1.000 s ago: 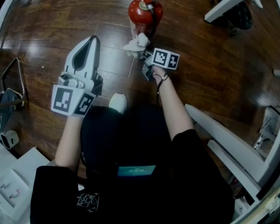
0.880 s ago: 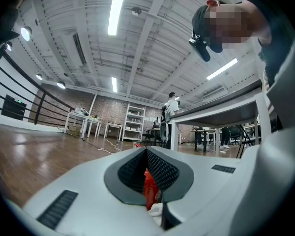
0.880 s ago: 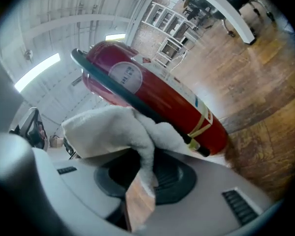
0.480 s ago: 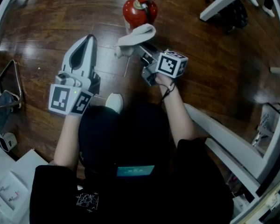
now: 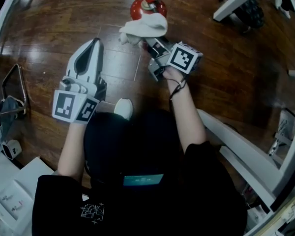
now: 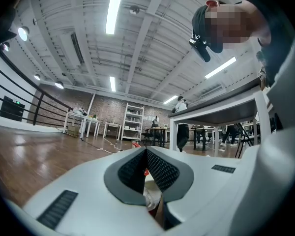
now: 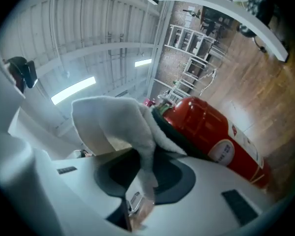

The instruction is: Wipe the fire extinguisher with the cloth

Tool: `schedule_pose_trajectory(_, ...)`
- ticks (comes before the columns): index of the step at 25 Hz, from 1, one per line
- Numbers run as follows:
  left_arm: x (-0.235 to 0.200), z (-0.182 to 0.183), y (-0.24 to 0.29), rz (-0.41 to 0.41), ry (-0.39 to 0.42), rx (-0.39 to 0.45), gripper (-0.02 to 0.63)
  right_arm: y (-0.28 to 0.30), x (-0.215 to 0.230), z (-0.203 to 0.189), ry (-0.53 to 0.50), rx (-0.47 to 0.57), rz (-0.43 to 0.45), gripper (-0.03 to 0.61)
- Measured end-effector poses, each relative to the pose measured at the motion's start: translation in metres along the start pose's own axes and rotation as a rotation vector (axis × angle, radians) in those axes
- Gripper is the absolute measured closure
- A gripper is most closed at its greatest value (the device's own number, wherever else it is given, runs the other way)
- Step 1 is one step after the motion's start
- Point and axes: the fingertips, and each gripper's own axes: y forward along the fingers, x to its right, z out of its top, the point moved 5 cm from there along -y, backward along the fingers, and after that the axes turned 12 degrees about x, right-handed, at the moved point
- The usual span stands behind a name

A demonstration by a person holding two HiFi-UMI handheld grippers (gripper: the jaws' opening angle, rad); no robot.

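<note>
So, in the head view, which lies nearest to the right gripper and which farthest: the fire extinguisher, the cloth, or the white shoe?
1. Cloth, held in the right gripper.
2. Fire extinguisher, just beyond, top centre.
3. White shoe, lower left, near the person.

Quick update: over the last second our right gripper (image 5: 151,42) has swung up and away from us, jaws still pinched on the cloth (image 5: 143,27). Before, the cloth hung bunched against the front of the fire extinguisher (image 5: 147,6), low past the jaw tips. Now it's spread flatter and draped up over the extinguisher's shoulder, just beyond the jaws. The gripper's marker cube (image 5: 185,58) has rolled too, so one face points up at us.
</note>
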Motion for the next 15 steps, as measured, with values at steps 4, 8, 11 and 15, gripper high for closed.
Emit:
schedule_pose_trajectory(4,-0.005,0.000,-0.002,0.010,-0.004,0.001,0.611,-0.014,0.021,-0.017,0.060,0.003,-0.046,0.483)
schedule_pose_trajectory(8,-0.005,0.000,-0.002,0.008,-0.008,0.001,0.611,-0.025,0.052,-0.044,0.103,-0.042,-0.118,0.483)
schedule_pose_trajectory(11,-0.004,0.000,-0.003,0.007,-0.007,0.002,0.611,-0.036,0.077,-0.064,0.154,-0.074,-0.201,0.483)
schedule_pose_trajectory(15,-0.003,0.001,-0.004,0.007,-0.007,0.005,0.611,-0.052,0.109,-0.084,0.147,-0.118,-0.291,0.483)
